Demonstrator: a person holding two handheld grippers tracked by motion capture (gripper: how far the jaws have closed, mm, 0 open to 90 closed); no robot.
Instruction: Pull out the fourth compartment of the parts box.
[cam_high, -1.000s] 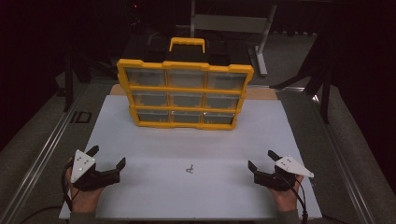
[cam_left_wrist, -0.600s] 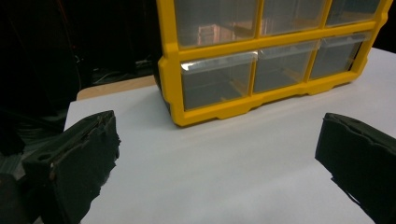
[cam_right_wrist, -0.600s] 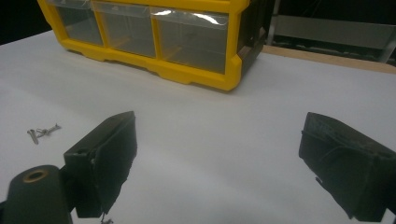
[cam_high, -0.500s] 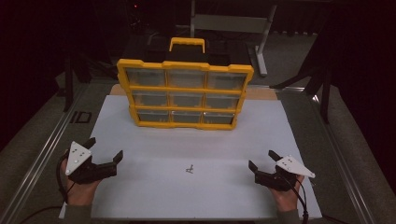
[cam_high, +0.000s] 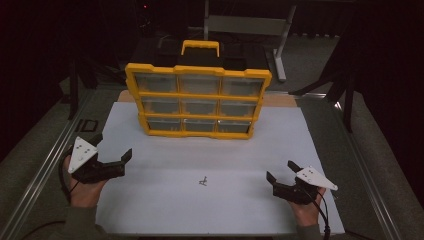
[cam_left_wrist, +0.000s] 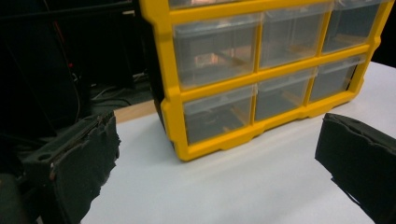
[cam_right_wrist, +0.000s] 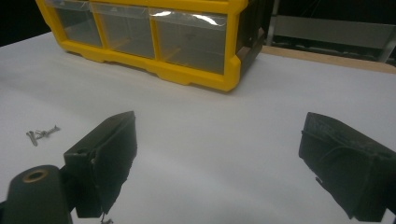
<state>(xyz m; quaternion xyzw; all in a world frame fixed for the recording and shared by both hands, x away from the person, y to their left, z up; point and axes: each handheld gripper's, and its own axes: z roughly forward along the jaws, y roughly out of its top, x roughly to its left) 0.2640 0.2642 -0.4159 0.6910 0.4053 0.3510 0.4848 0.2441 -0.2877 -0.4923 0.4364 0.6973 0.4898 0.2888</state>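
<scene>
left tool (cam_high: 111, 148) open (facing yellow organizer (cam_high: 198, 100)), right tool (cam_high: 281, 170) open, screws (cam_high: 202, 181) between

No readable text, label or number shows anywhere.

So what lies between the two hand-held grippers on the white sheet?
In the high view, small metal screws lie between the left hand-held gripper and right hand-held gripper.

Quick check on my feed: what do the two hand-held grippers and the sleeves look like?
Both are black two-jaw tools. The left hand-held gripper and the right hand-held gripper each carry a pale grey three-cornered plate with small dark dots on top. A black cable trails from each, looping by the hand. The jaw pads look rough and frayed at the edges. The sleeves are a dull olive-grey.
</scene>
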